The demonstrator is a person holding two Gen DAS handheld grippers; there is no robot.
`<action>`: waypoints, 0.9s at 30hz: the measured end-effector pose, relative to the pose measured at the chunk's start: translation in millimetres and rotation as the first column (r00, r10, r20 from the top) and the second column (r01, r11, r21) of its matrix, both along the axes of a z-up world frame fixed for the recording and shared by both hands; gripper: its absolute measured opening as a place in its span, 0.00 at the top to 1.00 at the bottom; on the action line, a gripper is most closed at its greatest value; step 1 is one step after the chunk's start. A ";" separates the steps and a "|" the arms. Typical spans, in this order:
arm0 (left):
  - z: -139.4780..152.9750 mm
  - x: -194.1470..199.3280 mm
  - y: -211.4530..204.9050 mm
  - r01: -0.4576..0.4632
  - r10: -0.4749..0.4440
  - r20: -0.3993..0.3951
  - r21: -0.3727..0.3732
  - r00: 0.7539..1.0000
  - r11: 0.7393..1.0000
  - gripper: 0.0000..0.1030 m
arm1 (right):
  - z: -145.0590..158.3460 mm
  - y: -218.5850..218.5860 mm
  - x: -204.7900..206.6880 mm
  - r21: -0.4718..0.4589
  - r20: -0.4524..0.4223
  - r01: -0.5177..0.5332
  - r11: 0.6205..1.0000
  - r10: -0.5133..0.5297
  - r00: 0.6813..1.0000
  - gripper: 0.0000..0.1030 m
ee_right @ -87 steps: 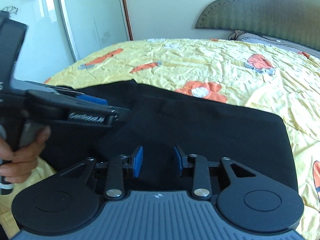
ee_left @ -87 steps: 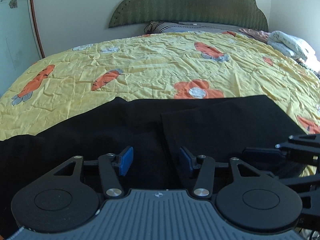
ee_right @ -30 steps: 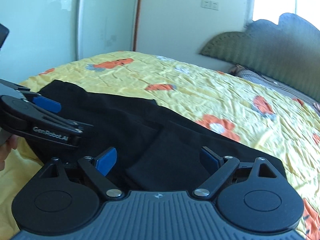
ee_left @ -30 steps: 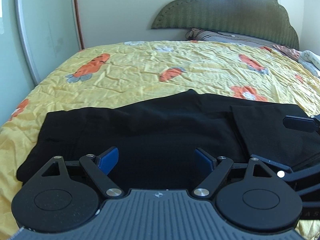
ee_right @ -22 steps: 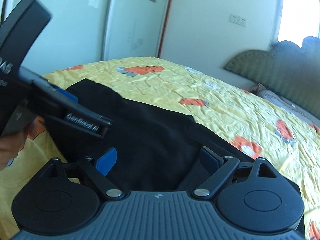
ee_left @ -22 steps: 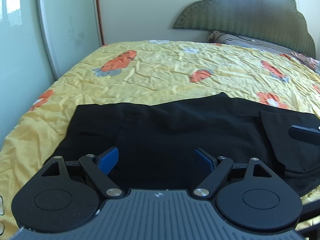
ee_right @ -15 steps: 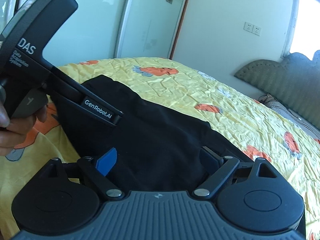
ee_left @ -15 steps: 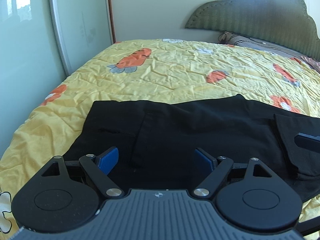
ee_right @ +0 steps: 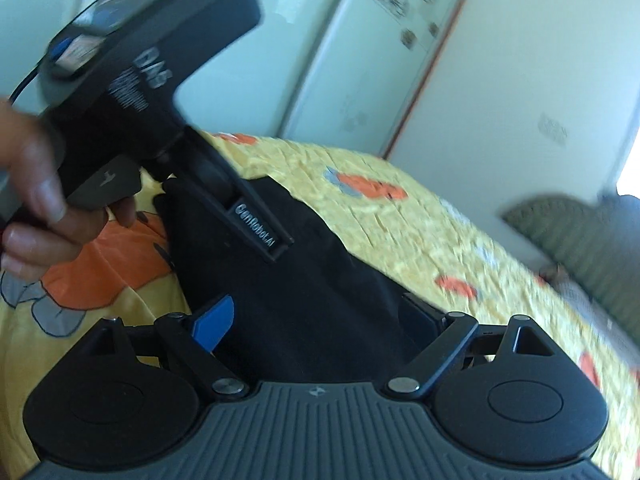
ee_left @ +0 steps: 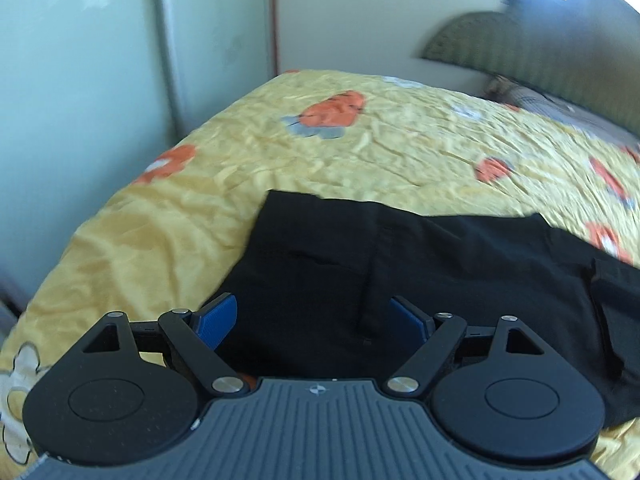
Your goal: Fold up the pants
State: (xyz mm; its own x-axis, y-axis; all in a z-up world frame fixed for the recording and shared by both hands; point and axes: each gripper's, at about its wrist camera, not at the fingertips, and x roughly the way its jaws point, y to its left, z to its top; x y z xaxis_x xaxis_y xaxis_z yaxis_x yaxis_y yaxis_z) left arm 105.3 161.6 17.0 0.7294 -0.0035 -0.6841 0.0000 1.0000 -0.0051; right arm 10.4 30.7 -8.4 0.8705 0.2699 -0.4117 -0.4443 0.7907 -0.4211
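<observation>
Fingers of the left gripper (ee_left: 314,316) and right gripper (ee_right: 316,318), both spread apart and empty, have swung from the folded leg end to the waist end of the black pants (ee_left: 420,264) near the bed (ee_left: 160,220) corner, so a second fold probably starts there

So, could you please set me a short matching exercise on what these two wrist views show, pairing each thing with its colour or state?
Things:
1. pants
2. bedspread
3. left gripper
4. headboard

Descriptions:
A. open, nothing between its fingers
B. dark green, at the far end of the bed
C. black, lying flat on the bed
D. yellow with orange prints

Pairs: 1-C, 2-D, 3-A, 4-B
</observation>
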 end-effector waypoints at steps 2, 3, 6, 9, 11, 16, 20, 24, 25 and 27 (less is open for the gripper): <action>3.4 -0.3 18.4 -0.074 0.074 -0.003 -0.044 0.997 0.996 0.19 | -3.2 16.2 0.0 -0.051 0.022 -0.043 0.998 0.044 0.999 0.13; 5.9 -1.0 24.2 -0.106 0.106 0.001 -0.041 0.994 0.994 0.19 | -5.0 23.2 0.0 -0.071 0.029 -0.062 0.996 0.065 0.997 0.13; 9.8 -3.5 35.5 -0.133 0.132 -0.015 -0.067 0.991 0.989 0.18 | -11.9 43.6 2.6 -0.131 0.029 -0.110 0.985 0.115 0.993 0.13; 6.3 -2.8 51.8 -0.142 0.123 -0.097 -0.219 0.988 0.965 0.18 | -21.8 59.9 5.3 -0.220 0.031 -0.129 0.967 0.139 0.990 0.13; 1.2 -2.0 62.1 -0.156 0.114 -0.148 -0.320 0.982 0.934 0.18 | -32.1 70.3 4.0 -0.313 0.033 -0.135 0.940 0.153 0.988 0.13; -12.9 2.1 78.4 -0.179 0.068 -0.227 -0.512 0.971 0.840 0.18 | -41.7 84.8 2.5 -0.406 0.089 -0.119 0.906 0.168 0.982 0.38; -27.2 4.8 83.5 -0.187 0.003 -0.272 -0.653 0.962 0.734 0.17 | -43.0 88.0 8.1 -0.399 0.077 -0.132 0.907 0.176 0.981 0.64; -41.5 8.6 86.9 -0.215 -0.022 -0.299 -0.736 0.954 0.642 0.15 | -31.2 79.0 15.6 -0.305 0.080 -0.114 0.946 0.145 0.986 0.70; -46.1 12.7 87.7 -0.223 -0.026 -0.301 -0.760 0.953 0.610 0.14 | -23.8 73.1 20.2 -0.238 0.052 -0.114 0.964 0.130 0.990 0.70; -52.6 19.6 88.5 -0.241 -0.014 -0.301 -0.787 0.953 0.568 0.14 | -11.5 61.8 28.6 -0.131 0.010 -0.108 0.985 0.111 0.994 0.70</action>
